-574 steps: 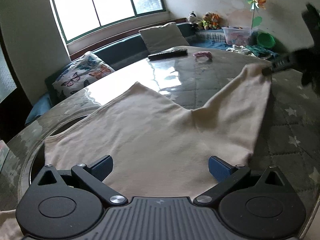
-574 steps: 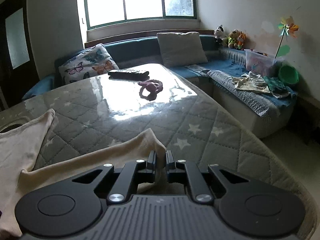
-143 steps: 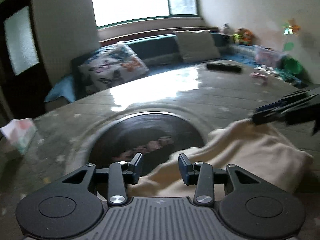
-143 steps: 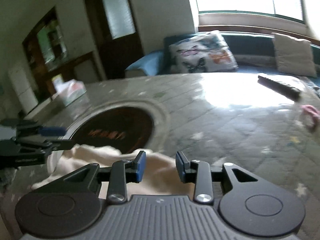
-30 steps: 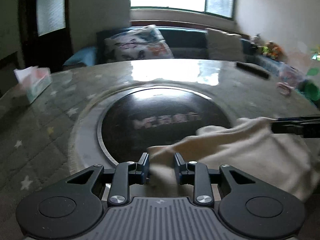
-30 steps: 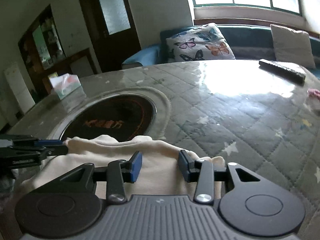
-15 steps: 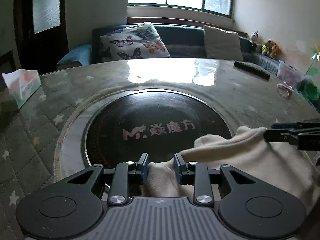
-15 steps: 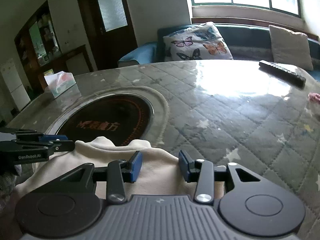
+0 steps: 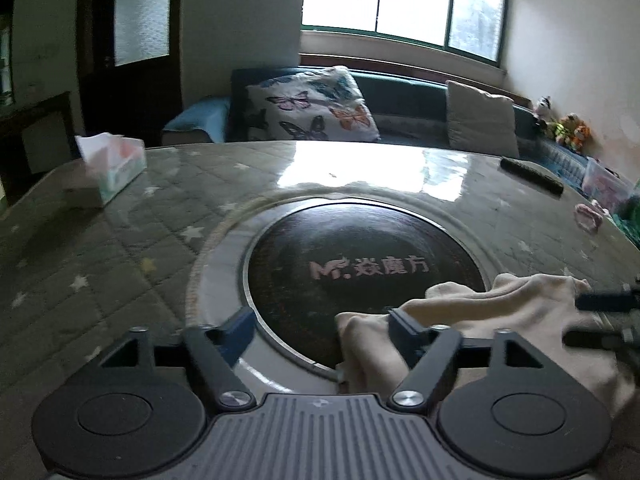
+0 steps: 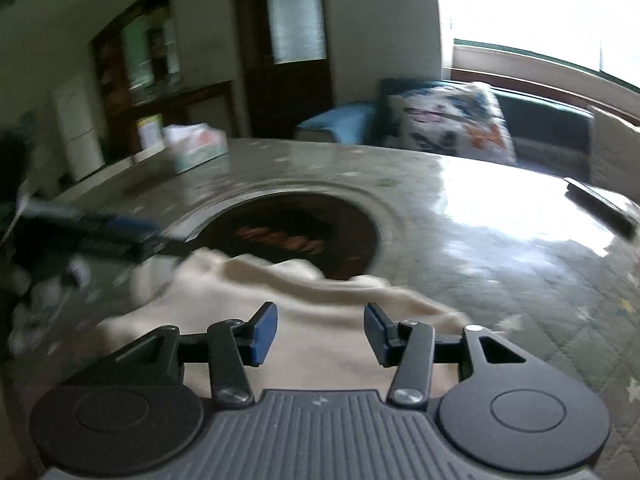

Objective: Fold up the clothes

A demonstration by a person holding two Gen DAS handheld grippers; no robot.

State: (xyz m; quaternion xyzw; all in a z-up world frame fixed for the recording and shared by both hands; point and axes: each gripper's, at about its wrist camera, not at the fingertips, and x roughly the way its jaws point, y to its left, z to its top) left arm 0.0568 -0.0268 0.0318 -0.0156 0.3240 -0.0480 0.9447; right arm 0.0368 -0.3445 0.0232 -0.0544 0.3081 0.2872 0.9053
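A cream garment (image 9: 500,320) lies bunched on the quilted table at the edge of the dark round inset (image 9: 360,268). It also shows in the right wrist view (image 10: 320,320). My left gripper (image 9: 320,328) is open, its jaws wide apart, with the cloth's left edge under its right finger. My right gripper (image 10: 320,332) is open just above the cloth and holds nothing. The right gripper's fingers (image 9: 604,304) show at the right edge of the left wrist view. The left gripper's fingers (image 10: 120,232) show blurred at the left of the right wrist view.
A tissue box (image 9: 116,168) stands at the table's far left. A black remote (image 9: 532,178) and a pink item (image 9: 588,216) lie at the far right. A sofa with a butterfly cushion (image 9: 308,108) runs behind the table.
My left gripper has opened wide and let go of the cloth's edge. My right gripper has opened a bit wider and both views have shifted.
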